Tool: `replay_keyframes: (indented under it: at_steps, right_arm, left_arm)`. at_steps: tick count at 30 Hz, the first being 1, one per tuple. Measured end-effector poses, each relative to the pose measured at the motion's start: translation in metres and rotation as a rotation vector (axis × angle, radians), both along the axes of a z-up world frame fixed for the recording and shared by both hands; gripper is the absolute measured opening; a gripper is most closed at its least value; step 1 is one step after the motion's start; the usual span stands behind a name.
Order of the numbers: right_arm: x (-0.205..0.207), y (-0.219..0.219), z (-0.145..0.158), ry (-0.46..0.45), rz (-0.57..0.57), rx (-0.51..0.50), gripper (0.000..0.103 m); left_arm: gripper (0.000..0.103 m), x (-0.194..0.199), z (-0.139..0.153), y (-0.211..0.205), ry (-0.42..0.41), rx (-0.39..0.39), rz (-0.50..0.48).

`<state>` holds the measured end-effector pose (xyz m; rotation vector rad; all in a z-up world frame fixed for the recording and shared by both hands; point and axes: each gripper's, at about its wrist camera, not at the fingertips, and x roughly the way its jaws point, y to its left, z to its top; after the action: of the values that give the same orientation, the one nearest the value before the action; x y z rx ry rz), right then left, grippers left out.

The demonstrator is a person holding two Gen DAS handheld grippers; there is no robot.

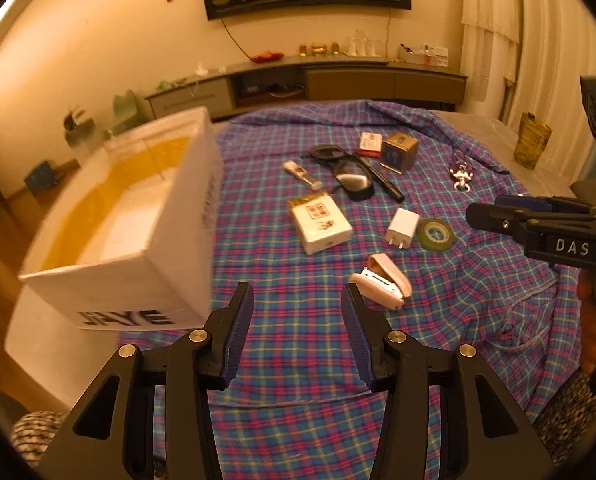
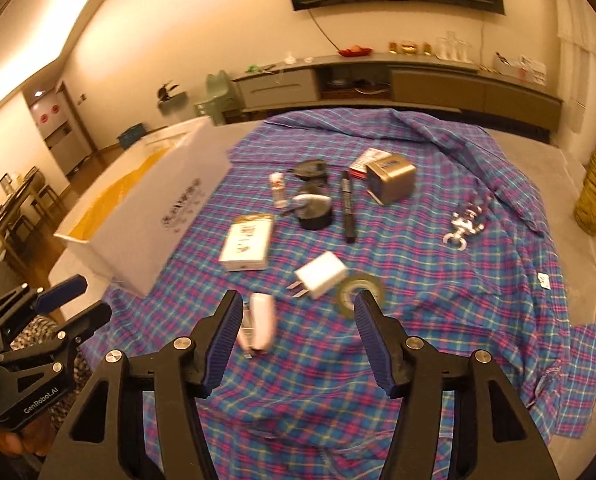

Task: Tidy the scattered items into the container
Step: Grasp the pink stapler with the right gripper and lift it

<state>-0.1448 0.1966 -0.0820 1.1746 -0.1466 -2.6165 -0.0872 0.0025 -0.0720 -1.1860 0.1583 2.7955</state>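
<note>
While apparently touching nothing, left gripper (image 1: 297,300) and right gripper (image 2: 298,308) wide apart, empty.

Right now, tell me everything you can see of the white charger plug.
The white charger plug is a small, smooth, plastic-looking block with rounded corners and two metal prongs at one end. It lies flat on the plaid cloth, prongs toward the cameras. The green tape roll sits right beside it, possibly touching. Nothing grips it.

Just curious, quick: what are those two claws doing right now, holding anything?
Left gripper: open, holding nothing.
Right gripper: open, holding nothing.
</note>
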Motion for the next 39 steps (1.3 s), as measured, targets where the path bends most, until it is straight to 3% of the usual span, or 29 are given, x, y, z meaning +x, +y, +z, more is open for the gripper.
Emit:
replay_keyframes:
  at_steps: [4, 7, 9, 11, 15, 17, 19, 21, 23, 27, 28, 30, 32, 35, 39]
  right_arm:
    - [-0.017, -0.001, -0.022, -0.055, -0.006, 0.041, 0.059]
    - [-0.031, -0.009, -0.036, -0.091, 0.014, 0.113, 0.059]
    - [-0.041, -0.014, -0.044, -0.116, 0.036, 0.124, 0.059]
    - [-0.048, -0.018, -0.052, -0.155, 0.072, 0.069, 0.059]
    - [-0.048, -0.041, -0.069, -0.225, 0.195, -0.048, 0.058]
    - [-0.048, -0.055, -0.084, -0.248, 0.219, -0.018, 0.059]
    - [-0.045, -0.070, -0.086, -0.200, 0.227, 0.042, 0.059]
    - [-0.041, -0.080, -0.086, -0.176, 0.250, 0.073, 0.045]
    - [-0.035, -0.089, -0.084, -0.140, 0.252, 0.112, 0.044]
    - [-0.012, -0.116, -0.076, 0.033, 0.257, 0.356, 0.044]
    - [-0.007, -0.123, -0.076, 0.079, 0.249, 0.457, 0.044]
    - [0.005, -0.137, -0.084, 0.207, 0.222, 0.776, 0.044]
    - [0.010, -0.140, -0.099, 0.238, 0.231, 0.948, 0.045]
    - [0.012, -0.133, -0.100, 0.200, 0.248, 0.869, 0.045]
    - [0.006, -0.103, -0.076, 0.064, 0.227, 0.498, 0.052]
  left_arm:
    - [0.049, -0.028, -0.017, 0.006, -0.062, 0.118, -0.030]
    - [0.051, -0.043, -0.028, 0.014, -0.093, 0.159, -0.040]
    - [0.051, -0.051, -0.036, 0.014, -0.094, 0.119, 0.013]
    - [0.051, -0.055, -0.042, 0.004, -0.057, 0.061, 0.085]
    - [0.051, -0.054, -0.049, -0.016, -0.015, 0.050, 0.101]
    - [0.051, -0.053, -0.048, -0.020, -0.003, 0.049, 0.103]
    - [0.051, -0.054, -0.047, -0.026, 0.004, 0.058, 0.099]
    - [0.051, -0.055, -0.047, -0.033, 0.004, 0.068, 0.108]
    - [0.051, -0.057, -0.046, -0.041, -0.011, 0.092, 0.120]
    - [0.051, -0.058, -0.048, -0.053, -0.050, 0.126, 0.144]
    - [0.051, -0.057, -0.048, -0.054, -0.054, 0.126, 0.145]
    - [0.051, -0.056, -0.048, -0.054, -0.059, 0.114, 0.149]
    - [0.051, -0.056, -0.048, -0.052, -0.067, 0.123, 0.138]
    - [0.051, -0.054, -0.044, -0.048, -0.061, 0.125, 0.122]
    - [0.051, -0.051, -0.040, -0.046, -0.042, 0.120, 0.116]
